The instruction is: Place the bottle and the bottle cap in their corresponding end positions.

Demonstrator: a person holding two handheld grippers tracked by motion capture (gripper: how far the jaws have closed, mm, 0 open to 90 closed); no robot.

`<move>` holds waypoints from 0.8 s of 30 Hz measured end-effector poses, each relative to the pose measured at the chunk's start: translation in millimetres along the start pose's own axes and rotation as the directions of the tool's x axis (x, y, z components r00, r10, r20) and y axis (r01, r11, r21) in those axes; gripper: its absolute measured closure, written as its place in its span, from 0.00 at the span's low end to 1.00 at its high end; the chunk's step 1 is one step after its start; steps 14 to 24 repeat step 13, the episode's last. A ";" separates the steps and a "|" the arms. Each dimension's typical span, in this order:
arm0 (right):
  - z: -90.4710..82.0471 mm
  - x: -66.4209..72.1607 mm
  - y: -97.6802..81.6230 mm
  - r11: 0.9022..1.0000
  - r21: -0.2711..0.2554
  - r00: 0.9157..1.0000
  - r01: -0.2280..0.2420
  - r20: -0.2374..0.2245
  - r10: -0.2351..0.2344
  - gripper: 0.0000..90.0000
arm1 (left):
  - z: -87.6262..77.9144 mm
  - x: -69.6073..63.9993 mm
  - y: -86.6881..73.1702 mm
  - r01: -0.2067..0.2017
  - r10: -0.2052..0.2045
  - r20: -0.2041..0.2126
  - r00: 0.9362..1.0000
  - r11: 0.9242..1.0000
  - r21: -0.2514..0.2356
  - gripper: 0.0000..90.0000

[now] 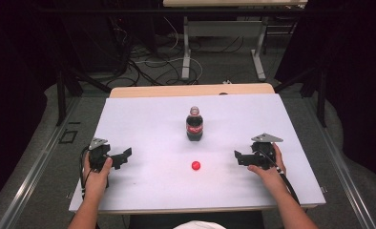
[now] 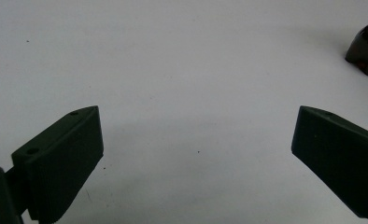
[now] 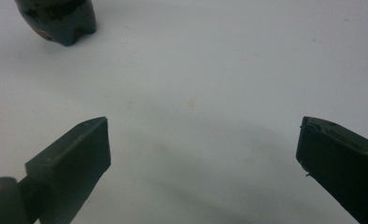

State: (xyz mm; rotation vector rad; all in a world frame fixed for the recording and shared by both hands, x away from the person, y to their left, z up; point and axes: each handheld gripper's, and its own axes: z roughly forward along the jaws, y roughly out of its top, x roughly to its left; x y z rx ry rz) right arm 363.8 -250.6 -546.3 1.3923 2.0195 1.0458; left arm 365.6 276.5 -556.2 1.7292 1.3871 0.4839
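Cola bottle point(image 1: 194, 125) stands upright at the middle of the white table point(image 1: 143, 114), its neck bare, while its red cap point(image 1: 195, 165) lies apart on the near side, between the two hands. That layout suggests the cap is meant to be picked up and brought to the bottle. Left claw point(image 1: 124, 157) rests low at the near left, released, jaws spread wide over bare table; right claw point(image 1: 239, 157) mirrors it at the near right, also released, both pointing inward, probably so that either can reach the cap or steady the bottle.
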 end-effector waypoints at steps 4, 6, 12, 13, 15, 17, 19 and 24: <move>1.2 -0.7 -0.9 1.000 0.005 1.000 -0.003 0.000 0.003 0.03 | 0.9 -0.5 -0.6 0.002 -0.002 -0.002 1.000 1.000 0.002 0.03; 1.5 -0.8 -1.0 1.000 0.007 1.000 -0.006 0.001 0.006 0.03 | 1.5 -0.3 -0.7 0.000 0.000 0.000 1.000 1.000 0.006 0.03; 2.2 -1.8 -1.7 1.000 0.010 1.000 -0.007 0.003 0.007 0.03 | 2.3 0.7 -0.9 0.004 -0.004 -0.004 1.000 1.000 0.014 0.03; 2.2 -2.1 -1.8 1.000 0.010 1.000 -0.007 0.003 0.007 0.03 | 2.5 0.8 -1.0 0.007 -0.007 -0.008 1.000 1.000 0.015 0.03; 2.2 -2.1 -1.8 1.000 0.010 1.000 -0.007 0.003 0.007 0.03 | 2.5 0.8 -1.0 0.007 -0.007 -0.008 1.000 1.000 0.015 0.03; 2.2 -2.1 -1.8 1.000 0.010 1.000 -0.007 0.003 0.007 0.03 | 2.5 0.8 -1.0 0.007 -0.007 -0.008 1.000 1.000 0.015 0.03; 2.2 -2.1 -1.8 1.000 0.010 1.000 -0.007 0.003 0.007 0.03 | 2.5 0.8 -1.0 0.007 -0.007 -0.008 1.000 1.000 0.015 0.03; 2.2 -2.1 -1.8 1.000 0.010 1.000 -0.007 0.003 0.007 0.03 | 2.5 0.8 -1.0 0.007 -0.007 -0.008 1.000 1.000 0.015 0.03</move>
